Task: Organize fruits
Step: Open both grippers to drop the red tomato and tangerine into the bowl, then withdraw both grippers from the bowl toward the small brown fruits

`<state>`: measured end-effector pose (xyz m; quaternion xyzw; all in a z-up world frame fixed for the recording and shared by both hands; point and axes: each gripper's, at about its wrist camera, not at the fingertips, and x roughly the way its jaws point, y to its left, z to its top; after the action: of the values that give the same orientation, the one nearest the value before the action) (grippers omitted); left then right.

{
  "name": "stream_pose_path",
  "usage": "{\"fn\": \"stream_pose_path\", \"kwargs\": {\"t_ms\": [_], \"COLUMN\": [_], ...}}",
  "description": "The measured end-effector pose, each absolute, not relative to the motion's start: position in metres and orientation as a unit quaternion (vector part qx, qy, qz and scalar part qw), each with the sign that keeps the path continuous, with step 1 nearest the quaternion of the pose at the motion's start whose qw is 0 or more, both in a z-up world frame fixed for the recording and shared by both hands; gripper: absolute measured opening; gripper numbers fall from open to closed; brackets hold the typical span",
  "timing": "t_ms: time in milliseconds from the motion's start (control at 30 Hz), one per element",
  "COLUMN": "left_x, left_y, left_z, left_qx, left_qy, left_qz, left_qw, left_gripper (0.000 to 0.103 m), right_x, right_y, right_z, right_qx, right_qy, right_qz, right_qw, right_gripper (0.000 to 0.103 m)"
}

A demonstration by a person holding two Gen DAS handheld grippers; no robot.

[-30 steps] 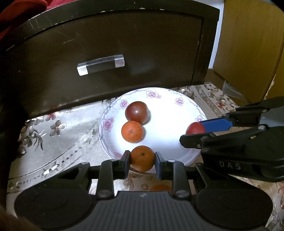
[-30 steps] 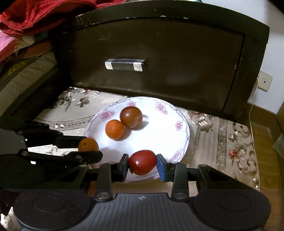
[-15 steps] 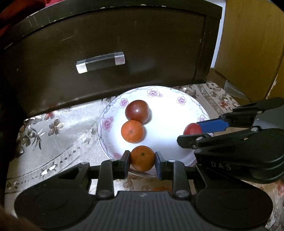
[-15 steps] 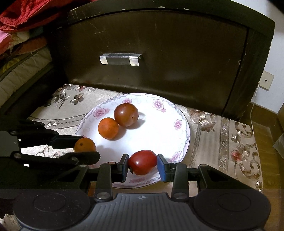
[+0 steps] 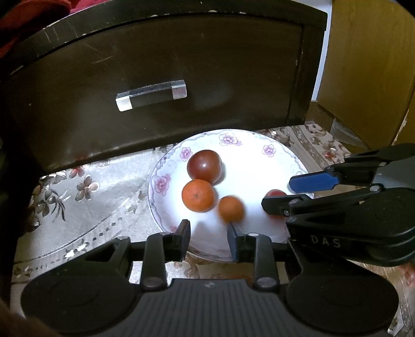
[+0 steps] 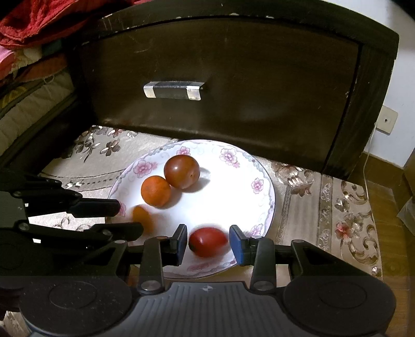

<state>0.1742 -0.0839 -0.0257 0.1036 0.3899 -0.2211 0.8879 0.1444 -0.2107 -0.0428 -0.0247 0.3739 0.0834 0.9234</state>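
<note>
Left wrist view: the left gripper (image 5: 208,237) stood over the near rim of the plate (image 5: 282,153), its jaws having just been opening, with bare plate between the pads. A small orange (image 5: 230,209), motion-blurred, lay just beyond the right pad, clear of both; contact with the plate could not be told through the blur. The right gripper (image 5: 282,193) entered from the right and hid most of the red tomato (image 5: 276,193), of which only the top showed.

Right wrist view: the right gripper (image 6: 208,242) also had jaws just opening. The red tomato (image 6: 208,241) sat between the pads with a gap on each side, slightly blurred, on the near part of the plate (image 6: 262,207). The plate's near rim was cut off behind the gripper body. At left, the left gripper (image 6: 129,217) partly covered the small orange (image 6: 141,215), a smear of colour only.

Farther in, a second orange (image 6: 155,191) rested touching a dark red tomato (image 6: 182,168), both sharp. The plate stood on a floral cloth (image 6: 337,207). Beyond rose a dark drawer front (image 6: 233,90) with a metal handle (image 6: 173,89). Red fabric (image 6: 39,20) at far left ran out of view.
</note>
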Motion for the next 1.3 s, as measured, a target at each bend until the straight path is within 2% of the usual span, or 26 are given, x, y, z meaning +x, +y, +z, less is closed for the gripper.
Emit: {"fn": "stream_pose_path", "kwargs": {"t_ms": [1300], "left_x": [0.13], "left_y": [-0.068], "left_z": [0.003], "left_qx": [0.127], "left_qy": [0.361], "left_qz": [-0.204], "left_qw": [0.901], "left_gripper": [0.04], "right_x": [0.105], "right_y": [-0.193], "right_z": [-0.02], "right_qx": [-0.017], "right_qy": [0.351], "right_qz": [0.084], "right_qw": [0.933], "right_gripper": [0.039]}}
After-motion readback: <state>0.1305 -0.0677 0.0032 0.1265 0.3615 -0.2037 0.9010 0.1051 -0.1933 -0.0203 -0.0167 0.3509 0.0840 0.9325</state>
